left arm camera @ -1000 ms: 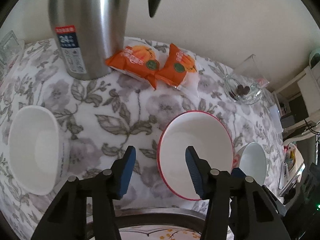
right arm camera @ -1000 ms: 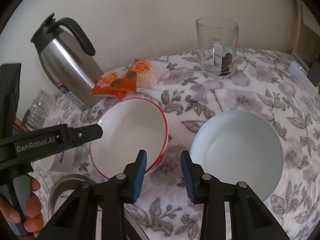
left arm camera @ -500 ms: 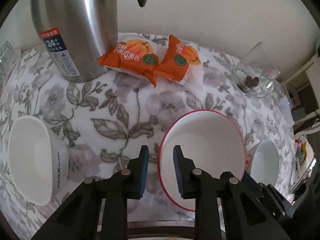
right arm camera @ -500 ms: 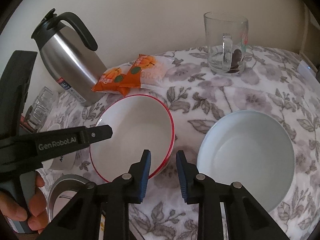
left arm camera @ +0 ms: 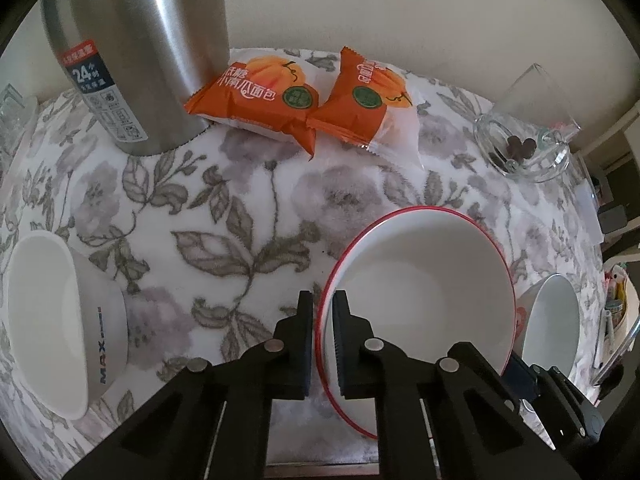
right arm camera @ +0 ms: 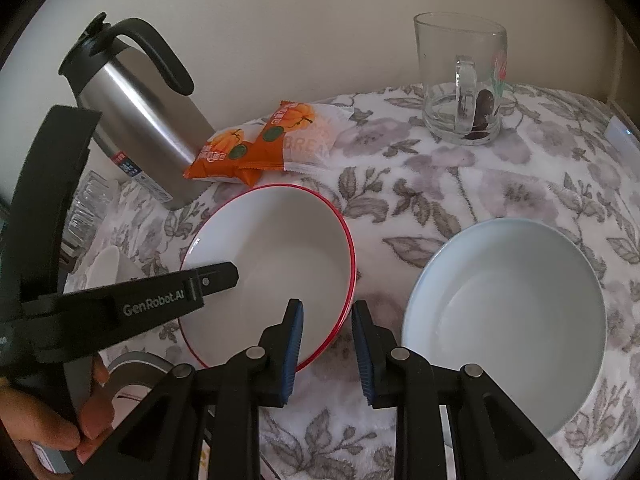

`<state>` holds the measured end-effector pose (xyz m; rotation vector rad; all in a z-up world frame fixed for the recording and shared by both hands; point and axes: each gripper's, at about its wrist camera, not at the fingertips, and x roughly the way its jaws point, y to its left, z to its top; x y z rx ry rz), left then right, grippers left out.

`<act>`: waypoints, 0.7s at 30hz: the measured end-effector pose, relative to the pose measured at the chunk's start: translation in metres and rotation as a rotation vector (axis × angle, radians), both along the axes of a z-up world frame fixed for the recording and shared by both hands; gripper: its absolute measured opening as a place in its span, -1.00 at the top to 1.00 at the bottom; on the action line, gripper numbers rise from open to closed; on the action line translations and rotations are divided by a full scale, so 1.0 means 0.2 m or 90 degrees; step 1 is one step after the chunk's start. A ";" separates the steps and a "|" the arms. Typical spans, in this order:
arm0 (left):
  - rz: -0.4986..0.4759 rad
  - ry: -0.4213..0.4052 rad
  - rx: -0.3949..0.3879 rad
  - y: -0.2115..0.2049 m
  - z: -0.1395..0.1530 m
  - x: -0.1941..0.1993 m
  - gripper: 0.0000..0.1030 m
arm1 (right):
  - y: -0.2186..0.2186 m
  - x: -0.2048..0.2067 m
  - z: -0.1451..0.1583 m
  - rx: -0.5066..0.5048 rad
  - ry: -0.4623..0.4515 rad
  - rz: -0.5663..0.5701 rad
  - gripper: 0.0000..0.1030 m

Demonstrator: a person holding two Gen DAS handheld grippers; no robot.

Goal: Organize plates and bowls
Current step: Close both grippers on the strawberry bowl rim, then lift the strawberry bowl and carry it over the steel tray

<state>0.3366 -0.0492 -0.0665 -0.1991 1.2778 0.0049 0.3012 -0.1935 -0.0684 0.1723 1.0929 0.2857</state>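
On the floral cloth (right arm camera: 460, 184) sits the red-rimmed bowl (left arm camera: 424, 280), beside a pale blue bowl (right arm camera: 508, 312) on its right and well apart from a white bowl (left arm camera: 52, 320) on its left. The left gripper (left arm camera: 323, 312) is pinched tight on the red bowl's near-left rim, one finger inside, one outside. The right gripper (right arm camera: 327, 328) straddles its near-right rim, narrowly parted; whether its pads touch is unclear.

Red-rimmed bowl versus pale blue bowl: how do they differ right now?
The red-rimmed bowl is white inside with a red edge; the pale blue bowl is plain, without trim. The red-rimmed bowl has both grippers' jaws at its rim; the pale blue bowl is untouched. Both are empty and upright on the floral cloth.
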 end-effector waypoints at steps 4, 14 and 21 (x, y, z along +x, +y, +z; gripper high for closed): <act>0.000 -0.002 0.006 -0.02 0.00 0.01 0.82 | 0.01 0.00 0.00 -0.005 0.001 -0.004 0.47; -0.017 -0.028 0.008 -0.04 0.05 -0.02 0.83 | 0.01 -0.02 0.00 -0.017 -0.010 -0.004 0.49; -0.033 -0.047 0.021 -0.06 0.09 -0.05 0.82 | 0.01 -0.03 0.02 -0.012 -0.011 -0.001 0.50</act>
